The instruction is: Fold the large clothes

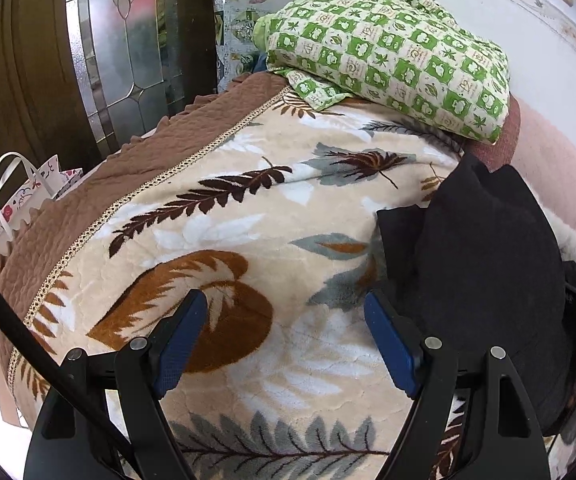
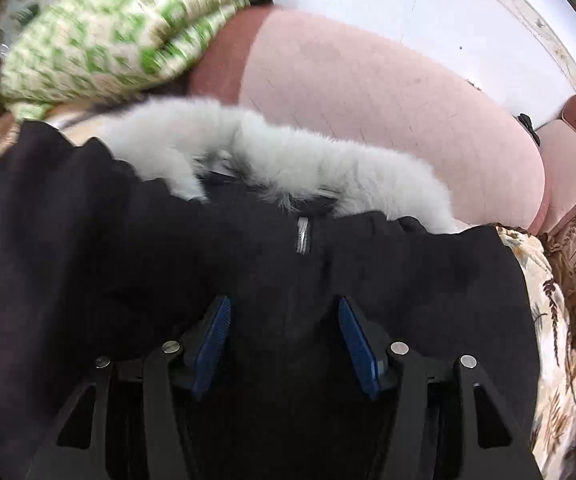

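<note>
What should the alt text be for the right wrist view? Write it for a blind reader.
An open hand-held gripper hovers over a black coat with a white fur collar, spread on a leaf-patterned blanket. Behind lie a green-checked bundle and a pink headboard.

A blanket [image 1: 248, 208] is lying spread over the bed, with a quilt [image 1: 100, 184] running along its left edge. A coat [image 1: 488, 264] is lying on the blanket's right part, its fur collar [image 2: 288, 160] pointing far. A folded cloth [image 1: 392, 48] is sitting on the far end, behind the coat. A bag [image 1: 20, 204] is standing left of the bed. The headboard [image 2: 388, 108] is rising behind the collar.
</note>
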Available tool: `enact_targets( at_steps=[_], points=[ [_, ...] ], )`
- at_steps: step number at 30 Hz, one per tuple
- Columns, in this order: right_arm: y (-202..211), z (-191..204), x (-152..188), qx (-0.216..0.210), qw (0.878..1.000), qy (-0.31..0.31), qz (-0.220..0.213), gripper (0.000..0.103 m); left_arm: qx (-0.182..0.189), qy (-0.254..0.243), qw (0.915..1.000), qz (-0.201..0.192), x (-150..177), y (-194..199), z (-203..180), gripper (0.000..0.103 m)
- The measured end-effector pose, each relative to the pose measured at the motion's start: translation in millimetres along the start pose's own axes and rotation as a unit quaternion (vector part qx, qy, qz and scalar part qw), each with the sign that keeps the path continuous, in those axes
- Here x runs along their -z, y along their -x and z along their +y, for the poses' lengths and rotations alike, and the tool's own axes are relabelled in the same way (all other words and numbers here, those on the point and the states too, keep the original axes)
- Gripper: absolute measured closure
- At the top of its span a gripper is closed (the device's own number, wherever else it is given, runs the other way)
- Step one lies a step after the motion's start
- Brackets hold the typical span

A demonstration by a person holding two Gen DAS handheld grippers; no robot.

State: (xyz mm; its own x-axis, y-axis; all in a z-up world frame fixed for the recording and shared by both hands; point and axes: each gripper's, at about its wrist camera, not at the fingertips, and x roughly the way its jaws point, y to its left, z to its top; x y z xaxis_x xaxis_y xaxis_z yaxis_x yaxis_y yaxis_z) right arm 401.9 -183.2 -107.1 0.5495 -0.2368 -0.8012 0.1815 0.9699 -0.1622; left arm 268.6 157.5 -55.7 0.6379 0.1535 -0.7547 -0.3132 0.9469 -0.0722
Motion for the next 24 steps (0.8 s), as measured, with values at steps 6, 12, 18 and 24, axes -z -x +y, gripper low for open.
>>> enact_targets(
  at_steps=[6,12,18,24],
  points=[
    [69,-3,0,-0.024,0.995,-0.037,-0.089,0.041,0.001,0.007,1.0000,-0.003,-2,2,5,0.023],
    [73,63,0,-0.081,0.994,0.039,-0.069,0.041,0.001,-0.006,1.0000,-0.004,3,3,-2,0.023],
    [16,107,-26,-0.025,0.996,0.086,-0.014,0.035,0.003,-0.012,0.9999,-0.007,2,5,-7,0.023],
    [86,44,-7,-0.081,0.993,-0.014,-0.088,0.031,0.006,-0.026,0.9995,-0.020,6,14,-12,0.023]
  ],
)
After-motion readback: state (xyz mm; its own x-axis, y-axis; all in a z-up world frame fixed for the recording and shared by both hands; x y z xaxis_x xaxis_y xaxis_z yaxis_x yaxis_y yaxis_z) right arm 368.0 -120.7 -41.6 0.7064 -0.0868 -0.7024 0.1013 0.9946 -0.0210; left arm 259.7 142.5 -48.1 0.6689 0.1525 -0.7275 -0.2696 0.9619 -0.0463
